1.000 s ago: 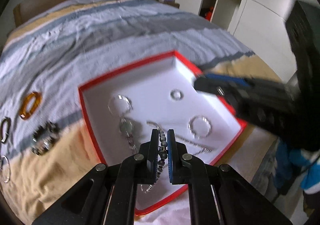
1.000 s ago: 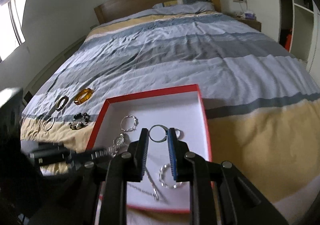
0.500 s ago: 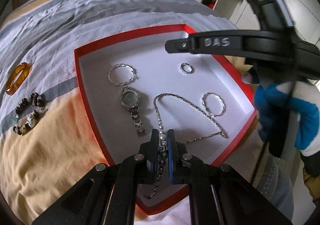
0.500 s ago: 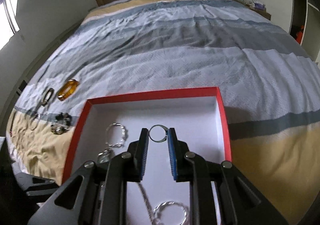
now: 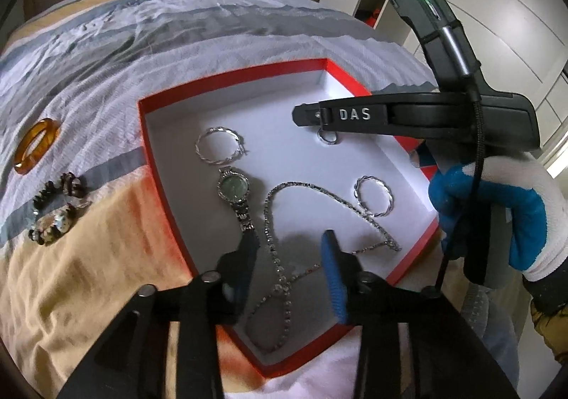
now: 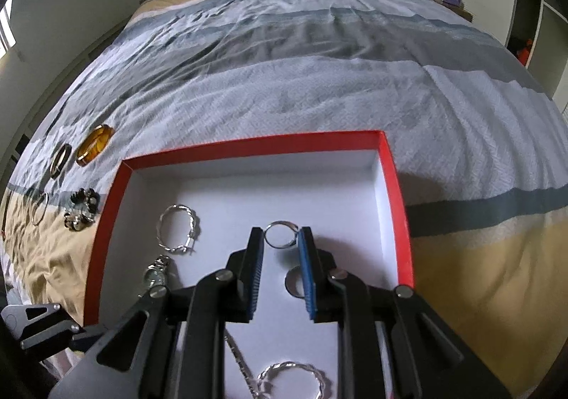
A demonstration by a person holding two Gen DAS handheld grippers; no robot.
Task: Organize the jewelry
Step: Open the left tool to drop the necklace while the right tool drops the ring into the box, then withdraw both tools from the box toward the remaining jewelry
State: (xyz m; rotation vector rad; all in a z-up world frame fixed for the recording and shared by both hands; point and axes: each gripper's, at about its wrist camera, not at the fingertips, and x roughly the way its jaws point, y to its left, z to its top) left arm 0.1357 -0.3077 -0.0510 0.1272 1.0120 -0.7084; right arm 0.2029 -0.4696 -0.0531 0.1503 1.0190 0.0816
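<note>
1. A silver ring (image 6: 280,235), thin and plain, sits pinched between the right gripper's (image 6: 281,239) tips at centre frame – above the box (image 6: 255,147) floor.
2. A second ring (image 6: 294,281) below it is half hidden by the blue pad.
3. The red, white-lined box holds two twisted hoops (image 5: 218,149), a watch (image 5: 234,187) and a chain (image 5: 280,257).
4. The left gripper (image 5: 289,239), low in its frame, is opening – the chain lies loose between its pads.
5. An amber bangle (image 5: 35,145) lies on the bedspread (image 6: 319,54), far left.
</note>
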